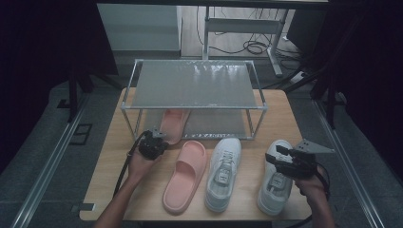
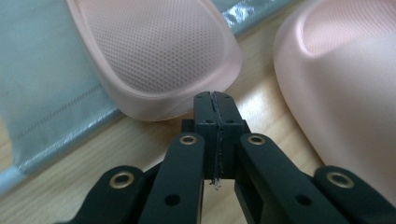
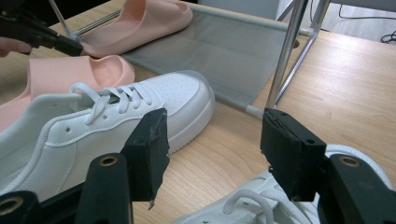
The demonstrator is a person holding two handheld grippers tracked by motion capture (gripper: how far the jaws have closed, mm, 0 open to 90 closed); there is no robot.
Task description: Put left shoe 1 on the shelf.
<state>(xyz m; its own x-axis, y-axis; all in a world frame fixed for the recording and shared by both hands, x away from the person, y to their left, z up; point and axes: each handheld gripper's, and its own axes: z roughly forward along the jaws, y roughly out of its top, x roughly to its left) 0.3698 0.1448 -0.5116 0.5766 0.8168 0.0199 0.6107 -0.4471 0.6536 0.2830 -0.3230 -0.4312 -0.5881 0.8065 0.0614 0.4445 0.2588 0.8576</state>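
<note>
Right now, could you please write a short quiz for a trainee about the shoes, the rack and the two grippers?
1. True or false: the left gripper is shut and holds nothing.
2. Which shoe lies on the lower shelf of the rack? A) a white sneaker B) a pink slipper C) none
3. Fill in: the open right gripper hovers over the ____ white sneaker on the table.

Key:
1. True; its jaws are pressed together just short of the slipper on the shelf.
2. B; the other pink slipper and the left sneaker lie on the table.
3. right
</note>
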